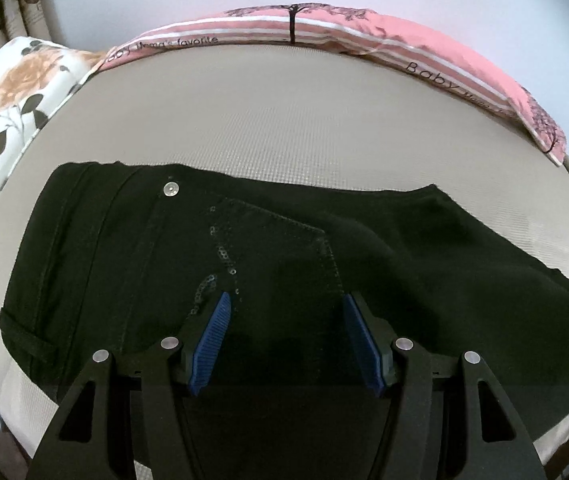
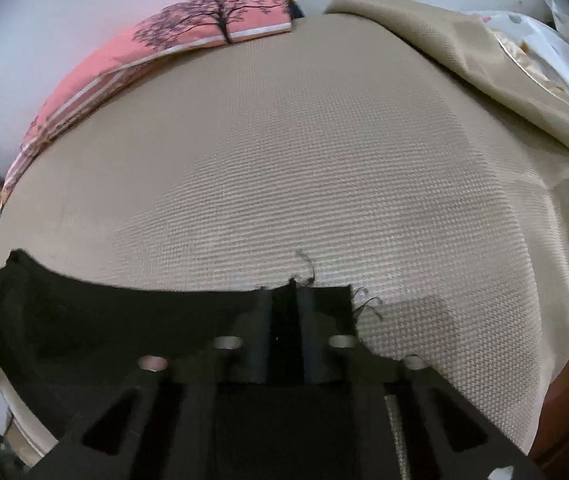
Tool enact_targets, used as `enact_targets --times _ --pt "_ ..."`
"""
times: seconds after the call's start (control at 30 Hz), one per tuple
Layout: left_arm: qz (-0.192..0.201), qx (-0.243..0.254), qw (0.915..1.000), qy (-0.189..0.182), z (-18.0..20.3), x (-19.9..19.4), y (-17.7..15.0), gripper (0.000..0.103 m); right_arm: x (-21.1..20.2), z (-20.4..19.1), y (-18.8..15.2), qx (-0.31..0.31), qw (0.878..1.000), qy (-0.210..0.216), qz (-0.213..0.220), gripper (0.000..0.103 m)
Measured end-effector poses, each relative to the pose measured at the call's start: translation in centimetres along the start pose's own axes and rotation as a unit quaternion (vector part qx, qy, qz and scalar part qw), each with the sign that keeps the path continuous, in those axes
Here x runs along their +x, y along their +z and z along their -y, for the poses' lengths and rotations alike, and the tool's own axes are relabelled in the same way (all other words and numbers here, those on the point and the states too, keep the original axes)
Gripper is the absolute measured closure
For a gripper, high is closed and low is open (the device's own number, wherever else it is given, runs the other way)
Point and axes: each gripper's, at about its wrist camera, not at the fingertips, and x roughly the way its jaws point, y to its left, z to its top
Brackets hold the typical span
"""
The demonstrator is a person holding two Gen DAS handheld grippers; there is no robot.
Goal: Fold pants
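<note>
Across both wrist views a beige woven bedspread [image 1: 284,120] is seen covering a bed, bordered at the far side by a pink striped pillow [image 1: 424,48] printed with black trees and lettering, and at one end by a white floral pillow [image 1: 8,96]; a loose fold of beige cloth [image 2: 484,64] is heaped at the far right corner in the right wrist view

Black denim pants [image 1: 244,264] are spread flat on the near part of the bedspread, waist end to the left in the left wrist view, with a stitched back pocket [image 1: 284,248] facing up, a line of sequins [image 1: 220,252] beside it and a silver rivet button [image 1: 171,189] near the upper edge. A belt loop [image 1: 24,340] is visible at the near left edge

The left gripper [image 1: 286,304] is held above the pocket area, tilted steeply down, its 2 blue ribbed pads [image 1: 214,340] standing apart with nothing pinched between them; whether the tips touch the fabric cannot be told

The right gripper [image 2: 284,304] is seen at the frayed hem end of the pants [image 2: 104,320], its jaws drawn nearly together on a narrow strip of the black fabric at the hem. Loose threads [image 2: 364,304] trail from that edge onto the bedspread
</note>
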Motion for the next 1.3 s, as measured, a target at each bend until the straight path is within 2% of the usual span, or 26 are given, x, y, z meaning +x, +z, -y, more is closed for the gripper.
enact_targets --times 0.17,0.33,0.43,0.6,0.7,0.77,0.87,0.93,1.03,1.07,1.17,1.2,1.3 --pt "0.005 0.015 0.9998 0.014 0.7 0.3 0.1 0.039 -2.1 -0.7 -1.0 0.001 0.999 -0.029 0.04 0.099" --pt "0.009 0.024 0.9995 0.018 1.1 0.5 0.1 0.034 -4.8 -1.0 -1.8 0.028 0.99 -0.093 0.098 0.103" --pt "0.01 0.025 0.9995 0.015 1.0 0.7 0.1 0.033 -4.5 -0.4 -2.3 0.044 0.989 -0.105 0.095 0.103" --pt "0.015 0.045 0.9987 0.021 1.3 1.3 -0.3 0.032 -0.8 -0.3 -2.0 0.044 0.988 -0.136 0.052 0.103" --pt "0.014 0.05 0.9985 0.015 1.2 1.2 -0.2 0.031 -0.5 -0.6 -1.3 0.043 0.988 -0.142 0.039 0.097" --pt "0.013 0.046 0.9989 0.002 0.8 0.8 0.1 0.031 -1.3 -0.5 -1.4 0.061 0.988 -0.138 0.026 0.079" --pt "0.026 0.031 0.9988 -0.027 0.1 -0.5 0.5 0.031 -3.8 -1.9 -1.3 0.054 0.987 -0.142 0.057 0.076" --pt "0.037 0.032 0.9981 -0.037 -0.3 -1.0 0.7 0.031 -4.8 -4.2 -0.7 0.031 0.99 -0.118 0.064 0.076" --pt "0.045 0.043 0.9974 -0.035 -0.7 -1.2 1.1 0.031 -5.0 -10.0 0.7 -0.022 0.998 -0.034 0.056 0.076" --pt "0.046 0.045 0.9975 -0.031 -1.0 -1.2 1.2 0.031 -4.4 -13.1 1.4 -0.054 0.998 0.003 0.042 0.076" --pt "0.053 0.046 0.9972 -0.026 -1.9 -1.4 1.2 0.031 -1.9 -21.2 2.7 -0.127 0.988 0.087 0.007 0.076" --pt "0.056 0.048 0.997 -0.023 -2.2 -1.6 1.1 0.031 -1.1 -23.3 3.0 -0.124 0.987 0.098 -0.018 0.076" --pt "0.064 0.052 0.9965 -0.007 -3.6 -2.0 1.0 0.031 2.3 -30.5 3.8 -0.178 0.97 0.156 -0.061 0.076"
